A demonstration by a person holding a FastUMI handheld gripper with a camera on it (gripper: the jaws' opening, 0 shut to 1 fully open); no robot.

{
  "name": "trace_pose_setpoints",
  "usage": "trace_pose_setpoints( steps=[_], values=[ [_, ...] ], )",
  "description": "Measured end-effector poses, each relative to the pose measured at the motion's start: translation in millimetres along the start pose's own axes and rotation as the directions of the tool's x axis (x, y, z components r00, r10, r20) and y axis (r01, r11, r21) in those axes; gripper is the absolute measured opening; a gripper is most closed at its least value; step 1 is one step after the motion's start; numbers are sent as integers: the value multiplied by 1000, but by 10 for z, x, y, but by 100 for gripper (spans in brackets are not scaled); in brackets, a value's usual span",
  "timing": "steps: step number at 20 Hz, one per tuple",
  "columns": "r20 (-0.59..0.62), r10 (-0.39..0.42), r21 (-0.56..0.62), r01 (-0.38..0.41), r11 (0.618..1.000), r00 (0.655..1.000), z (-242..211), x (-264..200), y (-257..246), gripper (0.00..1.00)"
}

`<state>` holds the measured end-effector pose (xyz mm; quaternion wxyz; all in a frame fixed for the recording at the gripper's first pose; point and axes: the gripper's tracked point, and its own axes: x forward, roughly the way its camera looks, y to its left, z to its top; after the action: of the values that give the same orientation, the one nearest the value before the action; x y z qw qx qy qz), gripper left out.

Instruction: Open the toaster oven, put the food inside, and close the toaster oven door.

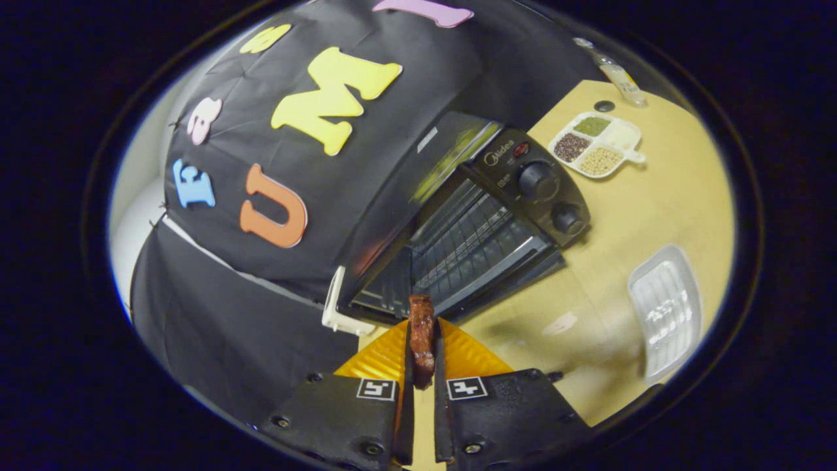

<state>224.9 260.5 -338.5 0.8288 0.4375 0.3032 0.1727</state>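
A black toaster oven (516,196) stands on the tan table, strongly tilted in my view. Its glass door (418,216) with a white handle (337,307) is swung open, and the wire rack (467,239) inside shows. My gripper (422,327) is shut on a brown strip of meat (422,337), which stands upright between the two fingers. The meat's top end is just in front of the open oven mouth, near the lower edge of the door.
A white sectioned dish (596,145) of grains and beans sits beyond the oven. A white ribbed tray (667,311) lies on the table (654,209) to the right of the fingers. A bottle (621,78) stands at the far edge.
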Motion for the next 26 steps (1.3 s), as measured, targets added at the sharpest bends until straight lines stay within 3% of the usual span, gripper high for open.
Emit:
trace_pose_setpoints(
  steps=[5, 10, 19, 21, 22, 23, 26],
  values=[
    [202, 12, 156, -44, 987, 979, 207, 676, 82, 15],
    [325, -101, 189, 40, 981, 940, 439, 1089, -98, 15],
    [351, -234, -3, 251, 968, 907, 459, 1305, -348, 22],
    [338, -288, -100, 338, 936, 896, 447, 1268, -441, 32],
    [343, -283, -148, 350, 925, 896, 466, 1269, -436, 46],
    [344, -279, -194, 359, 913, 897, 478, 1256, -412, 51],
    [375, -303, -352, 437, 828, 876, 475, 1133, -451, 99]
  ],
)
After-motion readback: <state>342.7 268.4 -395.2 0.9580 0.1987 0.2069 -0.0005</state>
